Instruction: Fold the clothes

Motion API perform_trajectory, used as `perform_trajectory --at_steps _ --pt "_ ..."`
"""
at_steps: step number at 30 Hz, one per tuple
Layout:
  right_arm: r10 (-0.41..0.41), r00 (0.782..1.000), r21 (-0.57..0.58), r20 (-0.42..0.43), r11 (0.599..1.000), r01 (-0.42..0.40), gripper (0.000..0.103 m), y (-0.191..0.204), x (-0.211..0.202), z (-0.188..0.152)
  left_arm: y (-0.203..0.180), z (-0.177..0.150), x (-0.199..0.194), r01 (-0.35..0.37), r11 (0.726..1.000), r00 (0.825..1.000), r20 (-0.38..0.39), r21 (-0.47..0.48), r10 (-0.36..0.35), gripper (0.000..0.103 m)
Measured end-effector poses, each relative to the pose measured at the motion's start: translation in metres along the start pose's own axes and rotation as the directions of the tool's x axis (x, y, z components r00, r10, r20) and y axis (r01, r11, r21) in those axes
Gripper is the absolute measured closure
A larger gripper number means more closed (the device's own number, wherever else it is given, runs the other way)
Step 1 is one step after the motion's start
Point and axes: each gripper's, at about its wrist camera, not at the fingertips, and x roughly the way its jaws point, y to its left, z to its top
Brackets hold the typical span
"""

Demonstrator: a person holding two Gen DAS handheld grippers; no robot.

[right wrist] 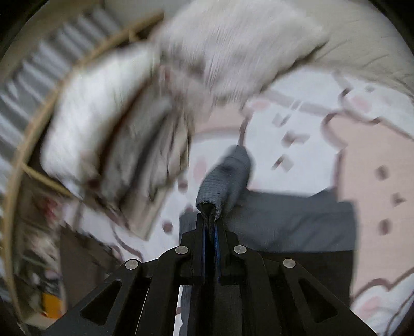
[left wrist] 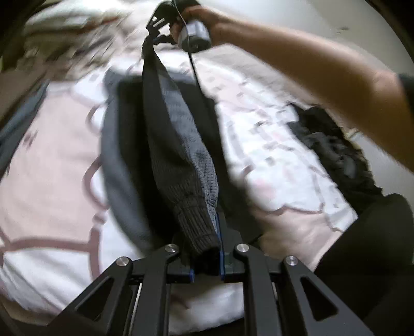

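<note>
While both grippers held the sweater [left wrist: 181, 155] stretched above the bed [left wrist: 51, 181], I judged the step to be carrying one edge across for a fold, and the thing to mind was even tension: both ends level, neither hand outrunning the other, so the knit would land flat rather than twisted.

On the left lay bare quilt, pink and white, with a blurred heap [left wrist: 72, 38] at the far corner; that side looked free for laying cloth down.

In the middle, the left gripper [left wrist: 207, 258] was clamped on the ribbed hem, and the grey knit ran taut from it to the right gripper [left wrist: 155, 33], closed on the far end in the person's hand [left wrist: 204, 23]. Part of the sweater sagged onto the quilt beneath. From the right wrist, the right gripper [right wrist: 211, 219] showed its jaws pinched tight on a fold of knit.

To the right, a dark garment [left wrist: 336, 150] lay near the bed's edge, so I would have kept the fold inboard of it.
</note>
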Motion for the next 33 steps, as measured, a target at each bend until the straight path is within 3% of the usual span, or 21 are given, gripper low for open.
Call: perform_trajectory --at_steps 5,8,10,11,12,15,16,17,19,21,23,27,29,31,33 --pt "-0.093 0.991 -0.093 -0.101 0.992 0.084 0.096 0.029 0.072 -0.026 0.013 -0.008 0.012 0.019 0.999 0.996 -0.086 -0.026 -0.021 0.09" --pt "-0.094 0.99 -0.14 -0.105 0.987 0.079 0.095 0.037 0.087 -0.037 0.011 -0.009 0.013 0.03 1.0 0.994 -0.102 -0.009 -0.03 0.09" --pt "-0.085 0.994 -0.155 -0.075 0.985 0.072 0.072 0.039 0.081 -0.041 0.015 -0.008 0.012 0.036 0.999 0.994 -0.106 -0.014 -0.037 0.089" --pt "-0.086 0.995 -0.157 -0.055 0.985 0.076 0.028 0.04 0.075 -0.042 0.017 -0.008 0.012 0.038 0.999 0.993 -0.109 -0.019 -0.039 0.088" --pt "-0.088 0.995 -0.149 -0.037 0.986 0.081 0.008 0.039 0.066 -0.042 0.018 -0.009 0.011 0.038 0.999 0.993 -0.112 -0.026 -0.041 0.087" --pt "-0.064 0.998 -0.122 0.005 0.991 0.064 0.008 0.028 0.023 -0.043 0.023 -0.011 0.007 0.03 0.998 0.992 -0.119 -0.047 -0.035 0.073" --pt "-0.055 0.998 -0.111 0.007 0.992 0.055 0.008 0.023 0.008 -0.044 0.025 -0.012 0.005 0.018 0.999 0.992 -0.12 -0.051 -0.024 0.058" --pt "-0.043 0.999 -0.103 0.001 0.994 0.043 0.008 0.017 -0.008 -0.049 0.026 -0.013 0.001 0.01 0.999 0.993 -0.121 -0.053 -0.017 0.051" --pt "-0.028 1.0 -0.108 -0.007 0.994 0.027 0.009 0.005 -0.042 -0.06 0.029 -0.015 -0.006 0.02 0.998 0.992 -0.12 -0.061 -0.028 0.051" --pt "-0.06 0.998 -0.167 0.002 0.984 0.06 0.025 0.0 -0.074 -0.081 0.031 -0.016 -0.014 0.029 0.998 0.992 -0.117 -0.063 -0.037 0.051" --pt "-0.117 0.993 -0.218 0.016 0.969 0.118 0.03 -0.004 -0.104 -0.104 0.033 -0.015 -0.026 0.024 0.998 0.995 -0.097 -0.051 -0.028 0.051" --pt "-0.154 0.988 -0.255 -0.032 0.957 0.141 0.046 -0.019 -0.139 -0.163 0.037 0.002 -0.058 0.007 1.0 1.0 0.012 -0.026 -0.006 0.051" --pt "-0.131 0.987 -0.254 -0.09 0.962 0.105 0.053 -0.026 -0.145 -0.195 0.036 0.022 -0.067 0.003 1.0 0.998 0.063 -0.003 -0.003 0.051" --pt "-0.042 0.982 -0.215 -0.186 0.977 0.001 0.057 -0.031 -0.141 -0.23 0.031 0.044 -0.065 0.018 1.0 0.996 0.092 0.014 -0.019 0.051" --pt "0.04 0.961 -0.171 -0.275 0.981 -0.09 0.06 -0.034 -0.131 -0.263 0.025 0.068 -0.054 0.064 0.998 0.993 0.102 0.022 -0.066 0.051"
